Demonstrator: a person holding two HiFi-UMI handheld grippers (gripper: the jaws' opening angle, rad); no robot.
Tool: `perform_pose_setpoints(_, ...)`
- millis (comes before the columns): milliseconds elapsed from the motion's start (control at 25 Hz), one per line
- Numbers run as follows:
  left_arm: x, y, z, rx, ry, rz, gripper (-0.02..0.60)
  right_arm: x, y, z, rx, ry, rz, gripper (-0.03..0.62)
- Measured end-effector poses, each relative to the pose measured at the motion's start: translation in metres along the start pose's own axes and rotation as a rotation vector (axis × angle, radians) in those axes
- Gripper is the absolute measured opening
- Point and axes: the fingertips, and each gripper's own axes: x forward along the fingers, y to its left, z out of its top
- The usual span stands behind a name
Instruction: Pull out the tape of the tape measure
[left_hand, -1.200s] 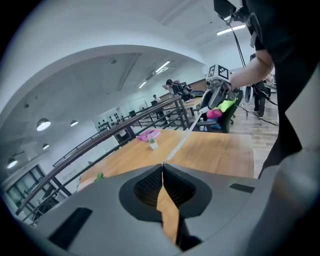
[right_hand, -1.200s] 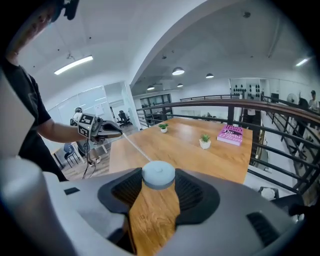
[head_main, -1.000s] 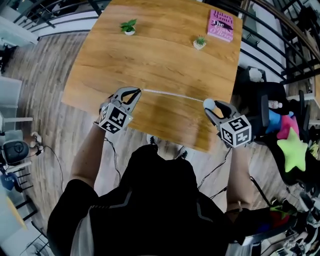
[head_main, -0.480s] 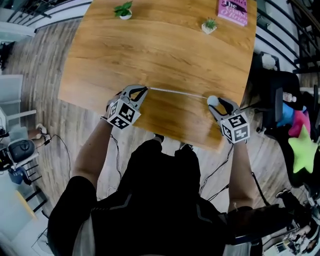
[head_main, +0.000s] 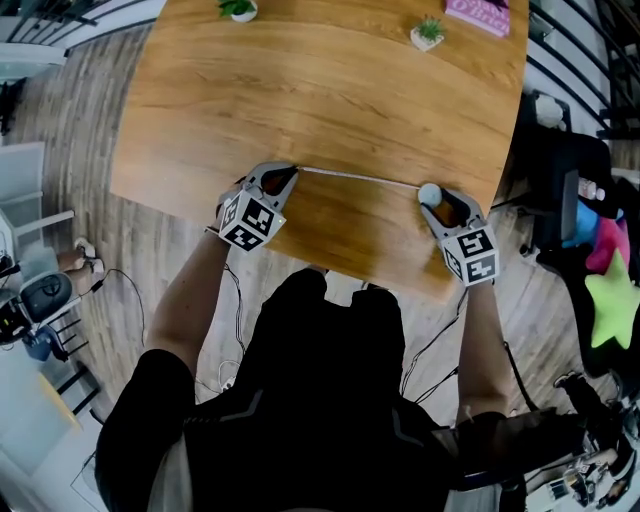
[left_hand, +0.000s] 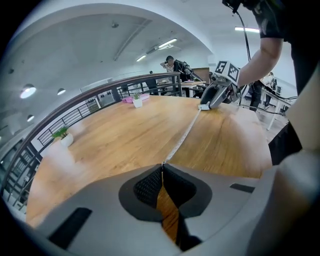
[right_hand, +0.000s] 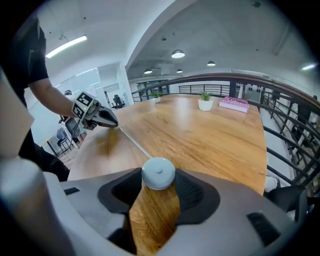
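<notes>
A thin white tape (head_main: 355, 178) stretches across the near part of the wooden table (head_main: 330, 90) between my two grippers. My left gripper (head_main: 289, 172) is shut on the tape's free end; in the left gripper view the tape (left_hand: 186, 134) runs from my left gripper's tips (left_hand: 162, 165) to the far gripper. My right gripper (head_main: 432, 196) is shut on the small round white tape measure case (head_main: 429, 193), which shows between the pads in the right gripper view as a pale disc (right_hand: 158, 173). From it the tape (right_hand: 134, 141) runs away to the left gripper (right_hand: 114, 123). Both grippers hang low over the table.
Two small potted plants (head_main: 237, 9) (head_main: 427, 33) and a pink book (head_main: 479, 14) sit at the far side of the table. A black chair with colourful plush things (head_main: 600, 290) stands to the right. A railing (right_hand: 280, 115) runs along the table's right side.
Both grippers have come down closer to the table, keeping the tape stretched between them. The far plants and book have slid toward the top of the head view.
</notes>
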Motion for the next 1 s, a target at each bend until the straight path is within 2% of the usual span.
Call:
perform_pose_setpoints(400, 0.003, 0.004, -0.008, -0.042, 0.018, -0.018, 0.043, 0.005, 0.002, -0.005, -0.035, 0.036, -0.035, 0.234)
perform_pose_setpoints(480, 0.0, 0.004, -0.012, -0.055, 0.027, -0.02, 0.107, 0.003, 0.007, -0.005, -0.023, 0.052, -0.033, 0.266)
perform_pose_setpoints(520, -0.005, 0.003, -0.014, -0.067, 0.033, -0.022, 0.156, 0.0, 0.012, -0.004, -0.016, 0.057, -0.031, 0.267)
perform_pose_setpoints(560, -0.011, 0.002, -0.017, -0.08, 0.039, -0.021, 0.18, -0.004, 0.017, -0.004, -0.008, 0.058, -0.028, 0.267)
perform_pose_setpoints(640, -0.023, 0.004, -0.015, -0.105, 0.032, -0.009, 0.183, -0.014, 0.021, 0.001, 0.006, 0.044, -0.031, 0.267)
perform_pose_setpoints(880, -0.069, 0.015, 0.06, -0.08, -0.138, 0.017, 0.195, -0.059, 0.017, 0.053, 0.069, -0.094, -0.064, 0.262)
perform_pose_setpoints(1000, -0.095, 0.013, 0.103, -0.122, -0.239, 0.038, 0.194, -0.091, 0.019, 0.081, 0.098, -0.172, -0.077, 0.256)
